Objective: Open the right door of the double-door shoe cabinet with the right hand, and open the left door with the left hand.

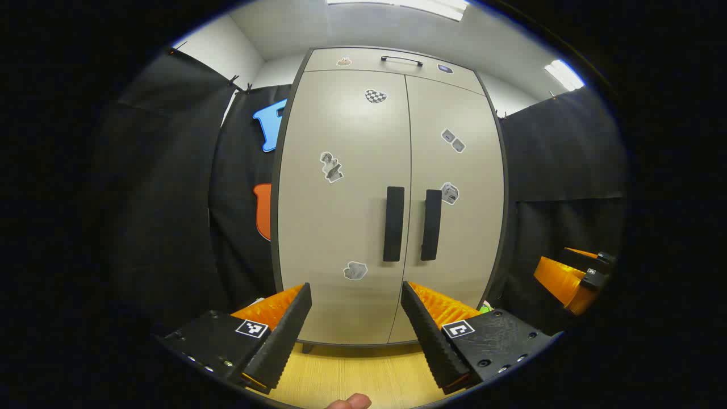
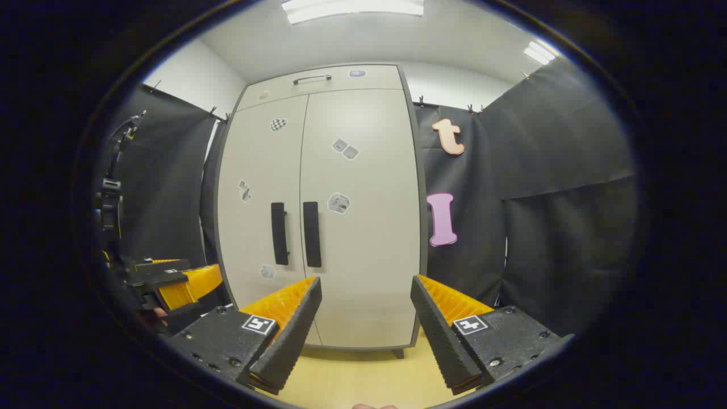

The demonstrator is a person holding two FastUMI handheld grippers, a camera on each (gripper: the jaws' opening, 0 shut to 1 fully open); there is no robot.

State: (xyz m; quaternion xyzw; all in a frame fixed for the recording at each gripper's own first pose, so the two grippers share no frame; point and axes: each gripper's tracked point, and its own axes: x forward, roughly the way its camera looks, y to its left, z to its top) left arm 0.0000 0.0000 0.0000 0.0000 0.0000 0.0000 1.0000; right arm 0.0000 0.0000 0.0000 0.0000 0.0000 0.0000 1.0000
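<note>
Nearest in, the left hand-held gripper point(image 1: 356, 318) sits with its two fingers spread wide apart and nothing between them, pale wooden floor point(image 1: 352, 369) just under the tips. Over in the right gripper view it's the same story: the right hand-held gripper point(image 2: 366, 315) gaping, empty, pointed at the lower part of the cabinet. Neither one touches anything yet.

Beyond them stands the tall beige double-door shoe cabinet point(image 1: 392, 199) with its dark frame, raised on short feet, both doors shut flush. Dotted with small stickers, too. The left door point(image 1: 341, 216) and right door point(image 1: 460, 227) meet at a centre seam, and flanking that seam are two long black vertical bar handles: the left door's handle point(image 1: 393, 223) and the right door's handle point(image 2: 312, 234), just beside each other.

Those bars are the place to grab, I'd say: rigid, upright, slim enough to pass between open fingers, best pinched mid-length. The panels look like stiff laminated board, smooth and slippery on the face, so no purchase there. I'd expect light hinged doors that swing outward on an arc, so the pull should follow the curve. With the handles so close, crowding between the two grippers is the risk.

Farthest up, a shallow top drawer panel point(image 1: 392, 61) with a thin curved handle.
</note>
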